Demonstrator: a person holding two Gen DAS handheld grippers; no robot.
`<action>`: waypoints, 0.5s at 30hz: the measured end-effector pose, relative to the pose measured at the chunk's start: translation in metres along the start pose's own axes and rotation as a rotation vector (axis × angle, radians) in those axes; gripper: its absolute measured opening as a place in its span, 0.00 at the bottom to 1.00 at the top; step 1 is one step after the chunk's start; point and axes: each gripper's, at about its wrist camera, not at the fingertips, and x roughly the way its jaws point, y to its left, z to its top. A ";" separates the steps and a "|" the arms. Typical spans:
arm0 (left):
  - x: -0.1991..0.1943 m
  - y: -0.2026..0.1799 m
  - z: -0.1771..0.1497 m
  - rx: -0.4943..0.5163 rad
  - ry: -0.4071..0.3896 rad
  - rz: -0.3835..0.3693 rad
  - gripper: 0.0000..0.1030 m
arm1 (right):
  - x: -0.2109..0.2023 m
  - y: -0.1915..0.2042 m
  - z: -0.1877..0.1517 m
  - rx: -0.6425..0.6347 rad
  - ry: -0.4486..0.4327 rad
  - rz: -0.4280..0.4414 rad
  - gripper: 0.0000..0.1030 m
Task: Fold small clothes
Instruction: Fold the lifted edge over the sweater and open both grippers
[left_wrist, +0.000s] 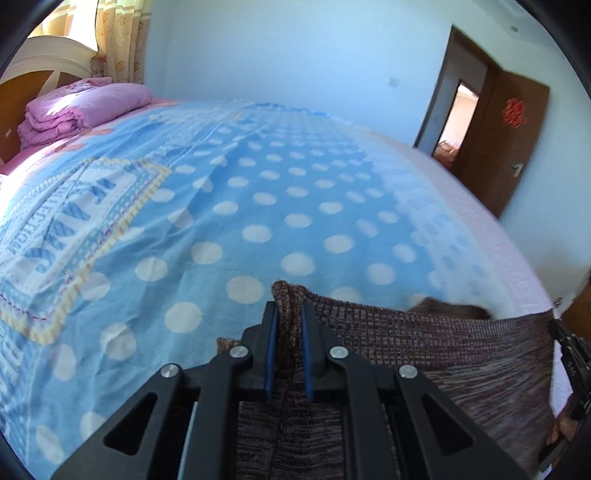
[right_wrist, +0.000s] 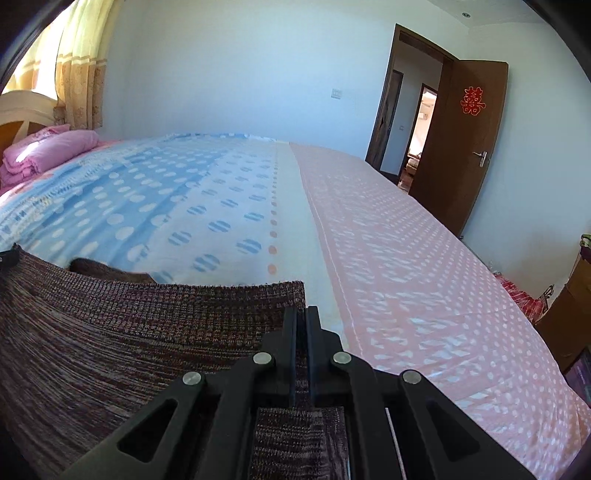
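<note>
Brown knitted garment (left_wrist: 424, 343) stretches sideways between left gripper (left_wrist: 289, 354) and right gripper (right_wrist: 303, 354), both clamped on its top corners.

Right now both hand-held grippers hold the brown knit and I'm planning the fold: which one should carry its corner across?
Probably the right hand-held gripper: it pinches a flat outer corner of the brown knit. The left hand-held gripper clamps a bunched, thicker ridge, better kept as the anchor.
</note>
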 end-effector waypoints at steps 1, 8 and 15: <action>0.010 0.000 -0.004 0.008 0.024 0.021 0.13 | 0.007 0.000 0.000 -0.001 0.036 0.001 0.04; 0.005 0.051 0.000 -0.234 0.011 0.094 0.71 | 0.028 -0.012 -0.003 0.060 0.133 0.003 0.08; -0.028 0.077 -0.006 -0.292 0.015 0.098 0.69 | -0.044 -0.055 -0.005 0.252 -0.129 0.010 0.08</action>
